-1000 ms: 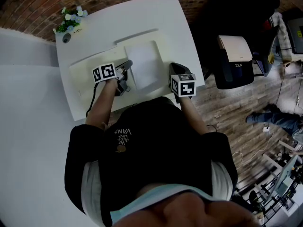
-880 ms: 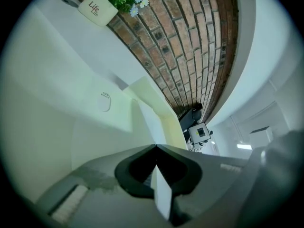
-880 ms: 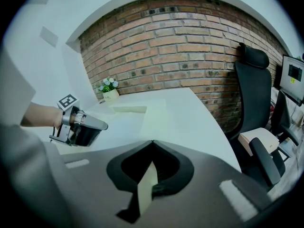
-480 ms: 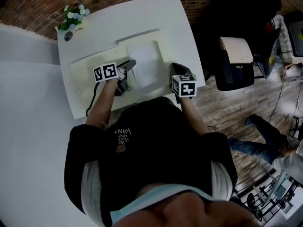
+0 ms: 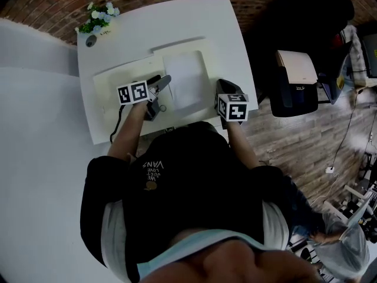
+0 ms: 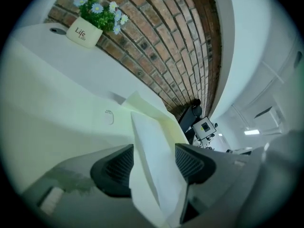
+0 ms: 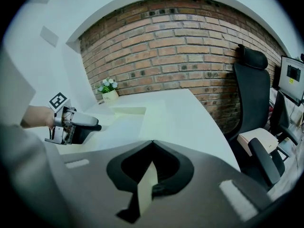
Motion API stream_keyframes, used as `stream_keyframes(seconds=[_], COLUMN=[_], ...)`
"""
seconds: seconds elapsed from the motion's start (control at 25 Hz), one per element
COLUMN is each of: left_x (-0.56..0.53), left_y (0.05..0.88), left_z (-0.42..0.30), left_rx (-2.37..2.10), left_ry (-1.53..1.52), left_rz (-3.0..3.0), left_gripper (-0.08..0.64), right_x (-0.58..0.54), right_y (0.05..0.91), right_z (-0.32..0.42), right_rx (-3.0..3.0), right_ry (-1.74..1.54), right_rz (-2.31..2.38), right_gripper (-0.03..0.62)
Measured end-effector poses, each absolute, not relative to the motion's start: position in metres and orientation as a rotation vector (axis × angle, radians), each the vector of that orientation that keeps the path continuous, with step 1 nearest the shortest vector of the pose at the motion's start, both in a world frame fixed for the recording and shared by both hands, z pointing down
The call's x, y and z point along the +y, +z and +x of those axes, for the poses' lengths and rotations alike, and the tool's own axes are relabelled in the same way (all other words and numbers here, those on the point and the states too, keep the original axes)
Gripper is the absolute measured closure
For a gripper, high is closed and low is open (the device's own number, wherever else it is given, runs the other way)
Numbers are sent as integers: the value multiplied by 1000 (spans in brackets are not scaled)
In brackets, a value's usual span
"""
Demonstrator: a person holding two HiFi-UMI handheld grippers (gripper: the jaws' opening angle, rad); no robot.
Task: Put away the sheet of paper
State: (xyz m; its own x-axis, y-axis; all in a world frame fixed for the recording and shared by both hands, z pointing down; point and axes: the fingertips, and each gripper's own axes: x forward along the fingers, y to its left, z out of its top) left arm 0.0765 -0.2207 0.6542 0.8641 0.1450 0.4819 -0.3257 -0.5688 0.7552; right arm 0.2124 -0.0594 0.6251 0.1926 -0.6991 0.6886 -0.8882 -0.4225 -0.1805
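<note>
- Right hand-held gripper (image 7: 151,145): jaws pressed together, pinching what looks like the cream folder's (image 5: 109,84) near edge. Best kept pinned, I judge.
- Left hand-held gripper (image 6: 153,153): jaws have just been opening and are now spread. The sheet of paper (image 6: 159,179) stands loose between them, on the folder's right part. Withdraw straight, without snagging.
- Only the left gripper view shows that gap; the head view shows the sheet's outline on the bench (image 5: 177,22).
</note>
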Motion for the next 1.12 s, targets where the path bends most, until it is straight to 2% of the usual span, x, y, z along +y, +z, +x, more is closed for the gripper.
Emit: stream_keyframes(seconds=[0.28, 0.88, 1.12], left_x=[-231, -263, -266], left_y=[639, 603, 586], left_z=[64, 28, 18], left_rx=[-171, -269, -281], left_ry=[523, 379, 321], left_rz=[2106, 2223, 2258], left_gripper=[296, 560, 560], right_x=[-56, -72, -85], right_y=[625, 608, 591], right_z=[217, 216, 208], right_rx=[-1497, -1522, -1577], right_ry=[1098, 1065, 1012], right_rz=[2243, 2298, 2303], right_gripper=[592, 592, 592])
